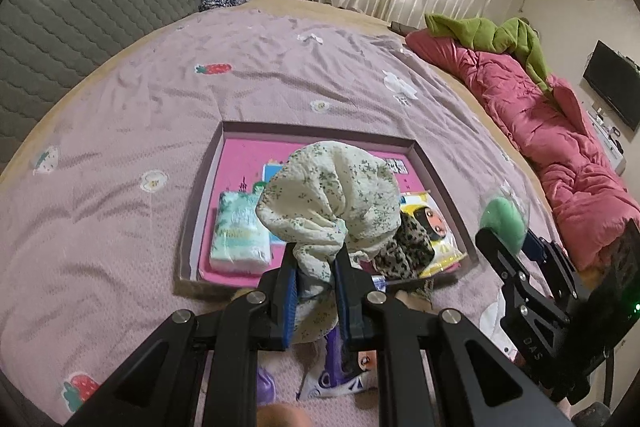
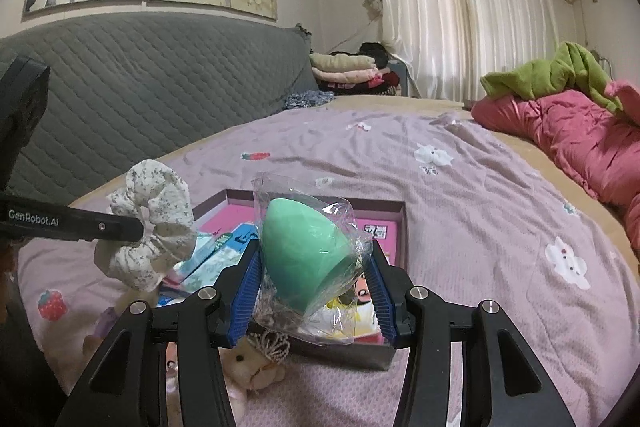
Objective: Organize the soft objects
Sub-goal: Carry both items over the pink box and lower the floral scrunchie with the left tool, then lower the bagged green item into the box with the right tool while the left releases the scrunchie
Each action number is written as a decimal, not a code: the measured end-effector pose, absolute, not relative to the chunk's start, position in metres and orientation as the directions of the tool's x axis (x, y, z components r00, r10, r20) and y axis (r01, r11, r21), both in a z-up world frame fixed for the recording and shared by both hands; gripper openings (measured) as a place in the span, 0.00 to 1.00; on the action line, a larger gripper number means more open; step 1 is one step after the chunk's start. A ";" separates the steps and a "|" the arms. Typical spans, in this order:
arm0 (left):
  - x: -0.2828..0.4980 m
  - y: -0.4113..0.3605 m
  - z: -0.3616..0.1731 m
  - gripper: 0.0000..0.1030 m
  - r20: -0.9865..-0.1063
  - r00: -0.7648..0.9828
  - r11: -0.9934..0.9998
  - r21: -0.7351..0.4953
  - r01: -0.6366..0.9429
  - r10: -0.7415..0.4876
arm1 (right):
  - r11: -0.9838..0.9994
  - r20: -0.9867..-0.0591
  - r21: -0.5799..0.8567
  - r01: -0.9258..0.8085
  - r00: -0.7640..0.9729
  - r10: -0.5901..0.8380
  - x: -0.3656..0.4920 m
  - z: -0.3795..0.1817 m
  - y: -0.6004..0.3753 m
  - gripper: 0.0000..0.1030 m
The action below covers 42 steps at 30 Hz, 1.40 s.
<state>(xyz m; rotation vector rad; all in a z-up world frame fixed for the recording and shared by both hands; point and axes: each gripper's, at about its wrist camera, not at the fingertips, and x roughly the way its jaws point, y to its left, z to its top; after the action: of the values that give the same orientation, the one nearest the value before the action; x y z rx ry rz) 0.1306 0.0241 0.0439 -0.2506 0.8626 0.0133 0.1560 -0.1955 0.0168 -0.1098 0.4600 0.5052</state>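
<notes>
Between the blue pads of the left gripper (image 1: 314,259), a cream scrunchie of gathered cloth printed with small green sprigs (image 1: 332,195) is pinched by one fold, the jaws clenched tight on it. Most of the ring bulges up and forward past the fingertips, and a short tail of the same cloth hangs down between the black fingers. It hangs in the air above the near half of the shallow rectangular box with a bright pink floor and dull mauve walls (image 1: 420,147), touching nothing in it.

The right gripper (image 2: 316,259) grasps a mint-green egg-shaped makeup sponge in a crinkled clear plastic bag (image 2: 304,251). Its jaws stand partway apart, with the ribbed blue pads pressed against the bag on both sides. The sponge's pointed end leans up and away from the fingers, and the loose bag sticks out above and below them. This bundle is also held above the near edge of the box, to the right of the scrunchie; the two soft things are apart.

Inside the box lie a pale green-and-white tissue pack (image 1: 240,231) on the left side, a leopard-print scrunchie (image 1: 404,247) near the front right, and a yellow packet with a cartoon face (image 1: 434,227) under it. The box sits on a lilac bedspread with strawberry and flower patches (image 1: 120,131). In front of the box, near the fingers, a small beige plush toy (image 2: 256,371) lies on the spread.
</notes>
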 end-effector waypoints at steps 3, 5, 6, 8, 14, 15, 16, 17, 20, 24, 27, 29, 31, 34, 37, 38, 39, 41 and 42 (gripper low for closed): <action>0.138 0.029 0.044 0.16 -0.751 0.654 0.968 -0.221 -0.122 -0.089 | 0.873 -0.447 -0.014 -0.488 0.784 0.431 0.160 0.016 -0.193 0.50; 0.143 0.031 0.043 0.16 -0.752 0.653 0.967 -0.220 -0.127 -0.085 | 0.874 -0.450 -0.007 -0.486 0.782 0.431 0.164 0.015 -0.193 0.50; 0.145 0.032 0.041 0.16 -0.753 0.652 0.967 -0.222 -0.126 -0.088 | 0.875 -0.452 -0.007 -0.484 0.782 0.429 0.166 0.014 -0.193 0.50; 0.151 0.032 0.039 0.16 -0.756 0.649 0.966 -0.224 -0.126 -0.090 | 0.877 -0.452 -0.009 -0.480 0.785 0.425 0.170 0.014 -0.193 0.50; 0.163 0.033 0.031 0.16 -0.771 0.631 0.967 -0.217 -0.134 -0.086 | 0.891 -0.450 -0.017 -0.453 0.799 0.398 0.178 0.011 -0.197 0.50; 0.166 0.033 0.028 0.16 -0.777 0.624 0.967 -0.216 -0.138 -0.085 | 0.893 -0.451 -0.019 -0.450 0.801 0.394 0.179 0.011 -0.197 0.50; 0.168 0.033 0.026 0.16 -0.781 0.619 0.966 -0.218 -0.139 -0.087 | 0.896 -0.452 -0.022 -0.443 0.804 0.386 0.180 0.010 -0.198 0.50; 0.169 0.032 0.024 0.16 -0.784 0.614 0.966 -0.216 -0.138 -0.088 | 0.898 -0.454 -0.024 -0.439 0.805 0.381 0.181 0.010 -0.198 0.50; 0.173 0.032 0.019 0.16 -0.794 0.603 0.968 -0.203 -0.145 -0.076 | 0.905 -0.465 -0.027 -0.425 0.807 0.365 0.187 0.008 -0.200 0.50; 0.179 0.033 0.011 0.16 -0.808 0.585 0.969 -0.196 -0.149 -0.074 | 0.910 -0.484 -0.029 -0.414 0.802 0.349 0.192 0.004 -0.201 0.50; 0.183 0.033 0.005 0.16 -0.817 0.572 0.969 -0.194 -0.153 -0.073 | 0.910 -0.498 -0.028 -0.414 0.795 0.346 0.198 0.001 -0.201 0.50; 0.184 0.034 0.002 0.16 -0.820 0.567 0.968 -0.195 -0.156 -0.074 | 0.910 -0.510 -0.032 -0.413 0.790 0.340 0.200 -0.002 -0.200 0.50; 0.185 0.035 -0.001 0.16 -0.824 0.561 0.966 -0.203 -0.159 -0.080 | 0.911 -0.516 -0.036 -0.411 0.788 0.335 0.202 -0.004 -0.199 0.50; 0.185 0.035 -0.005 0.16 -0.828 0.555 0.966 -0.201 -0.161 -0.079 | 0.913 -0.520 -0.038 -0.407 0.788 0.330 0.204 -0.007 -0.199 0.50; 0.187 0.034 -0.008 0.16 -0.833 0.548 0.968 -0.196 -0.158 -0.080 | 0.913 -0.520 -0.041 -0.405 0.789 0.327 0.205 -0.007 -0.199 0.50; 0.188 0.034 -0.009 0.16 -0.833 0.547 0.968 -0.196 -0.156 -0.080 | 0.914 -0.519 -0.043 -0.405 0.790 0.326 0.205 -0.007 -0.199 0.50; 0.188 0.034 -0.010 0.16 -0.834 0.547 0.969 -0.192 -0.155 -0.077 | 0.914 -0.516 -0.044 -0.404 0.792 0.326 0.205 -0.007 -0.199 0.50; 0.189 0.032 -0.010 0.16 -0.835 0.545 0.972 -0.182 -0.151 -0.072 | 0.914 -0.512 -0.048 -0.404 0.796 0.325 0.205 -0.007 -0.198 0.50; 0.190 0.033 -0.010 0.16 -0.835 0.545 0.972 -0.181 -0.149 -0.072 | 0.912 -0.512 -0.048 -0.407 0.794 0.328 0.205 -0.007 -0.198 0.50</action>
<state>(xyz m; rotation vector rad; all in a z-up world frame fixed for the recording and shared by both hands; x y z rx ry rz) 0.1895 0.0327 -0.0105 -0.2427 0.9958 0.0462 0.2050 -0.1979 -0.0073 -0.1595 0.5199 0.3967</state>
